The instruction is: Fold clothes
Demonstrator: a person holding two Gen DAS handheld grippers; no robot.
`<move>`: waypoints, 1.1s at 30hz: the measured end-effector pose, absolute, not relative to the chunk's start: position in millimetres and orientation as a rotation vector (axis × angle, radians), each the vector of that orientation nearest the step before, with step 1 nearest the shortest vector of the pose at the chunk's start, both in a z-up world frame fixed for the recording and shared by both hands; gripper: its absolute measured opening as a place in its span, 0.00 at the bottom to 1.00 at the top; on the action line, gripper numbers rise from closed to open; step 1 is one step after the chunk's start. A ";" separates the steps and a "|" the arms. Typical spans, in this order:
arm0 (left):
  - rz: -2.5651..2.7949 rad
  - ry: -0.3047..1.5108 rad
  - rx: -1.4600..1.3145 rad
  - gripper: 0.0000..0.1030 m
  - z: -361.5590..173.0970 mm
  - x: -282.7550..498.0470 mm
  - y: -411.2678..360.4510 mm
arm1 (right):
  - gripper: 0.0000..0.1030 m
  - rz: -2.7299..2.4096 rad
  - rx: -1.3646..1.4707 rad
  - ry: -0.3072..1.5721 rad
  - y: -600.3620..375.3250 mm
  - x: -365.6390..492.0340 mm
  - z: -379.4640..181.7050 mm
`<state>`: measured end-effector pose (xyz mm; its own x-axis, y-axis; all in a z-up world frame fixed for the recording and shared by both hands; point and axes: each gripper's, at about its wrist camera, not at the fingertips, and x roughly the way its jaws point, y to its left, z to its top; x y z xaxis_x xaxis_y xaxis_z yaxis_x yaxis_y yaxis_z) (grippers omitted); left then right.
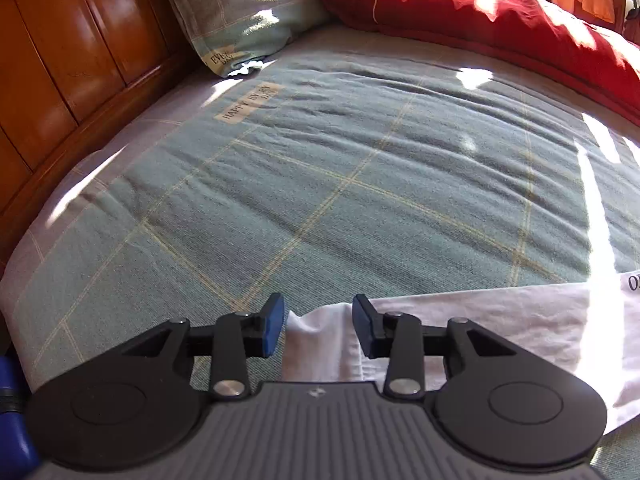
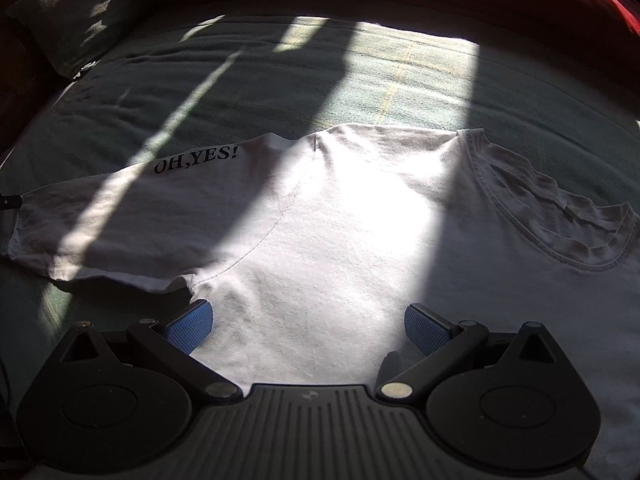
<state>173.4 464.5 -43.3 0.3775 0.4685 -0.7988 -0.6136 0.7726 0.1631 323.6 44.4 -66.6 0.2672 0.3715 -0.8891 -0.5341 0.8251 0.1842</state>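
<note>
The white T-shirt [image 2: 320, 240] is lying flat, sleeve stretching leftward, collar lying rightward. The left gripper [image 1: 319, 330] is straddling the sleeve hem, jaws apart; the right gripper [image 2: 308, 328] is gaping wide over the chest.

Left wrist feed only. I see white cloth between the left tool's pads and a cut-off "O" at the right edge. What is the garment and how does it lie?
Observer: It's a white T-shirt, spread flat on the bedsheet.
Operator: And the lettering?
Observer: It reads "OH,YES!" on the sleeve that stretches to the left in the right wrist view.
Operator: Right tool?
Observer: The right tool is open over the shirt's body near the armpit, gripping nothing. The collar lies to its right.
</note>
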 end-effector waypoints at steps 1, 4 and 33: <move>0.666 0.942 -0.174 0.38 -38.3 176.1 457.5 | 1.00 0.616 -0.161 1.146 44.3 323.3 -66.1; 0.550 0.908 -0.193 0.44 -27.1 187.9 432.2 | 1.00 0.619 -0.155 1.142 44.8 322.5 -65.5; 0.428 1.079 -0.383 0.61 -82.0 167.0 403.8 | 1.00 0.883 -0.087 1.107 127.0 309.3 -69.1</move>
<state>167.0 403.8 -82.0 0.4063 0.1471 -0.9018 -0.5112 0.8547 -0.0910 309.3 127.0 -69.1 0.1549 0.5749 -0.8034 -0.6559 0.6680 0.3515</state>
